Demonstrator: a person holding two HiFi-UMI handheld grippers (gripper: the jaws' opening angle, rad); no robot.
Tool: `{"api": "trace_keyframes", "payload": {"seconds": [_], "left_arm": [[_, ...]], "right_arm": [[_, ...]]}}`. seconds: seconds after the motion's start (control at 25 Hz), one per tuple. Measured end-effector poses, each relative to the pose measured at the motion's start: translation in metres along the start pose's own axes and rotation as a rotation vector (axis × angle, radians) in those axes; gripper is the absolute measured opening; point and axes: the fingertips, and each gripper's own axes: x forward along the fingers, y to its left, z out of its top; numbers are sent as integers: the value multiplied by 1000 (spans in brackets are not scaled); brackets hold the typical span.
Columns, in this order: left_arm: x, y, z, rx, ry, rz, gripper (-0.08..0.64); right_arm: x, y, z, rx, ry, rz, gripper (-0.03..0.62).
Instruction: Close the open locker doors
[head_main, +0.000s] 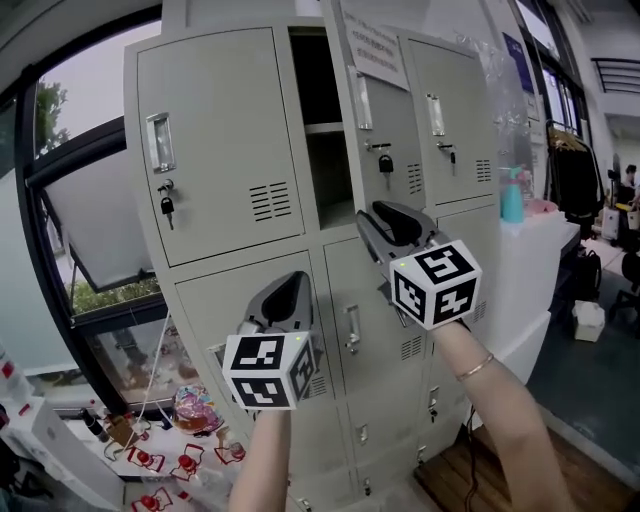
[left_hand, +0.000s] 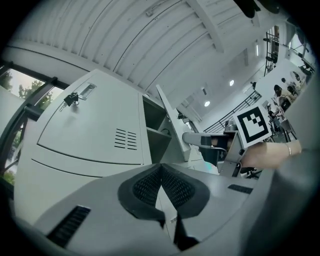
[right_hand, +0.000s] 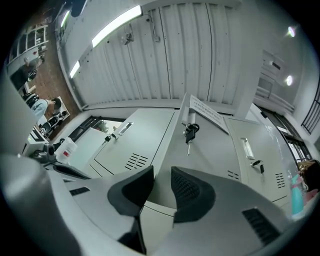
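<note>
Tongs, two: my left gripper (left_hand: 161, 169) was closed tip to tip before the lower lockers (head_main: 210, 300), my right gripper (right_hand: 162, 176) stood parted at the lower edge of the open locker door (head_main: 378, 115), whose compartment (head_main: 322, 175) held one shelf (head_main: 323, 128).

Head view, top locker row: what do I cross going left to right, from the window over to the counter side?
Window frame → closed left locker door → open compartment → open door, swung outward → closed right locker door → teal bottle.
</note>
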Motion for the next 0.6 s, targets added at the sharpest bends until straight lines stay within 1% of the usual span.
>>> {"api": "trace_keyframes", "payload": {"seconds": [0.28, 0.6], "left_arm": [[-10, 29, -9, -1, 23, 34, 20], [-12, 45, -19, 5, 40, 35, 20]], "right_arm": [[37, 13, -21, 19, 48, 9, 112], [68, 20, -41, 17, 94, 0, 106]]}}
